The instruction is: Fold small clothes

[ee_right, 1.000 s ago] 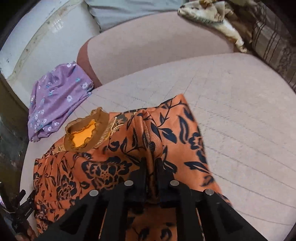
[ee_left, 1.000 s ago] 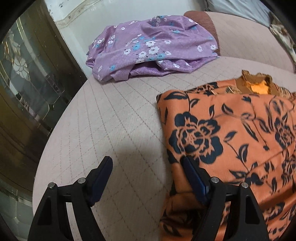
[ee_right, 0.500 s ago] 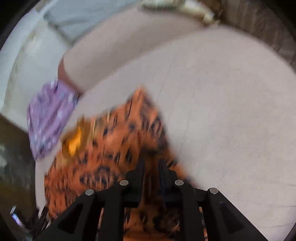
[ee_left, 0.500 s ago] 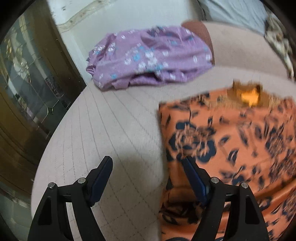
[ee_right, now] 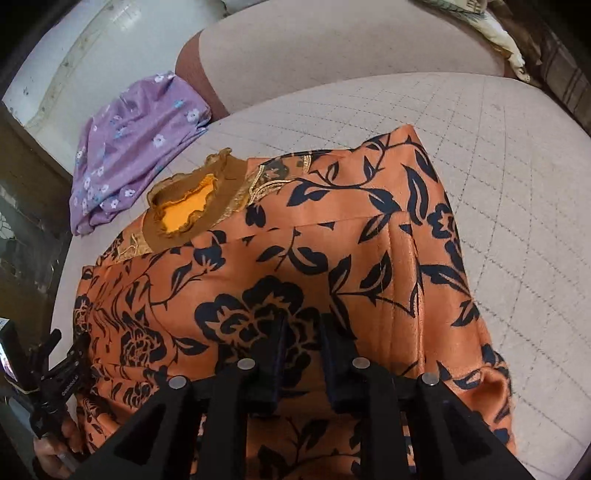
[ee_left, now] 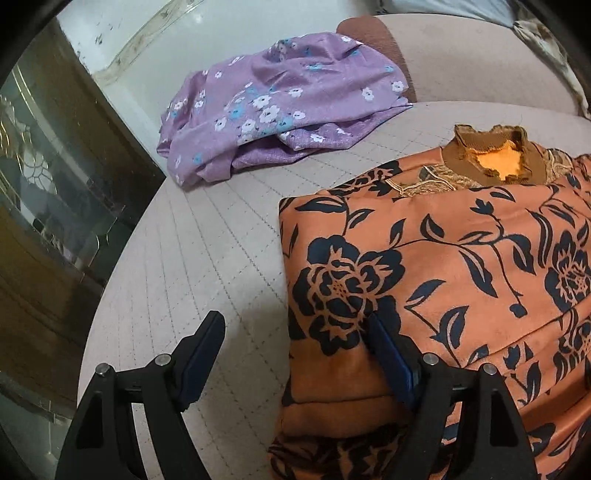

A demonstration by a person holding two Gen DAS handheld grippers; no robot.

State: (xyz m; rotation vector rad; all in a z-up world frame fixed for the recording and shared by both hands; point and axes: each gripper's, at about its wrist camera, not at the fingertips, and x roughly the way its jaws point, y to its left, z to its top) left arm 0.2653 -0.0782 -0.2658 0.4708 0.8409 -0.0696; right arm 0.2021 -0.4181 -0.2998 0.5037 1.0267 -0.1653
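Observation:
An orange garment with dark blue flowers (ee_left: 461, 266) lies partly folded on the quilted beige cushion (ee_left: 207, 258), its brown ruffled collar (ee_left: 495, 158) at the far end. It also fills the right wrist view (ee_right: 295, 277). My left gripper (ee_left: 295, 354) is open at the garment's left edge; its right finger rests on the cloth, its left finger over the bare cushion. My right gripper (ee_right: 301, 343) is nearly shut, its jaws a narrow gap apart over the garment's near part; whether cloth is pinched between them is unclear.
A crumpled purple floral garment (ee_left: 280, 107) lies at the far left of the cushion, also in the right wrist view (ee_right: 133, 147). A dark glass-panelled door (ee_left: 44, 206) stands left of the cushion edge. A backrest cushion (ee_right: 332, 51) rises behind. More fabric (ee_right: 491, 26) lies far right.
My right gripper has swung with the garment and laid its right side over; the cloth now lies flatter and folded. My left gripper has stayed open at the left edge.

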